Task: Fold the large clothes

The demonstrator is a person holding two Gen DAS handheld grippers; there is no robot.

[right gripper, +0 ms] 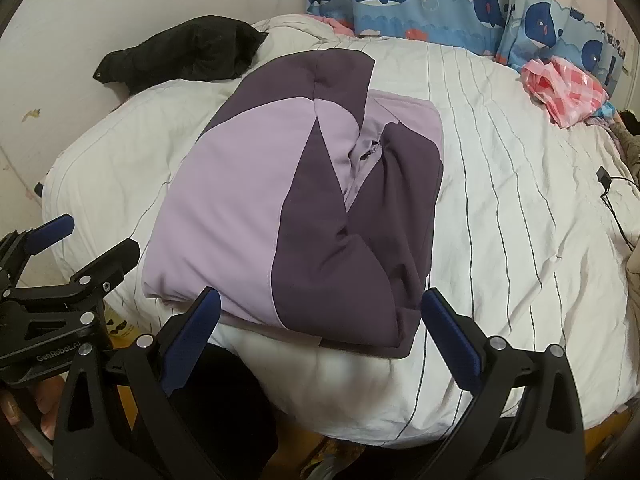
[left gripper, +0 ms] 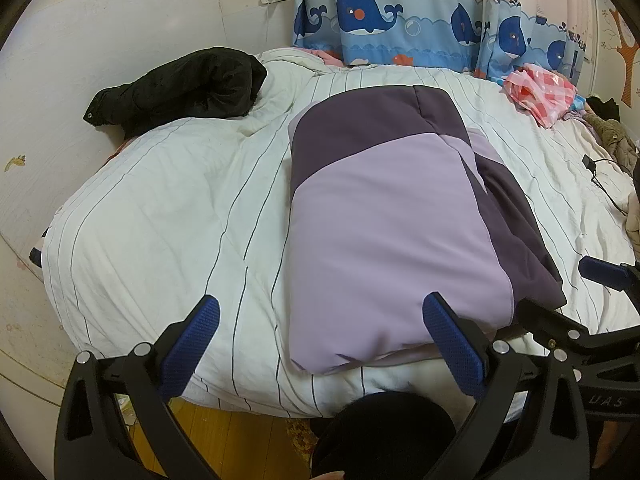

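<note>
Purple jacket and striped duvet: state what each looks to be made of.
Purple jacket: smooth woven synthetic, probably padded; matte two-tone panels, puffy rounded folds, soft creases. Striped duvet: looks like cotton or a cotton blend over filling; dull white surface, fine crumpled wrinkles, thin dark stripes, quilt-like puffiness. Neither fibre can be confirmed by sight.

Folded jacket (left gripper: 396, 220): on the bed (left gripper: 160, 216), near its front edge, about mid-width
Crumpled garment (left gripper: 180, 88): on the bed behind and to the left of the folded jacket, against the wall
Plastic bag (left gripper: 540, 92): on the bed, back right, just before the curtain (left gripper: 400, 12)
Cable (left gripper: 600, 176): on the bed, right of the jacket
Left gripper (left gripper: 320, 344): before the jacket's front left corner
Right gripper (right gripper: 320, 340): before its front right corner, beside the left gripper
</note>
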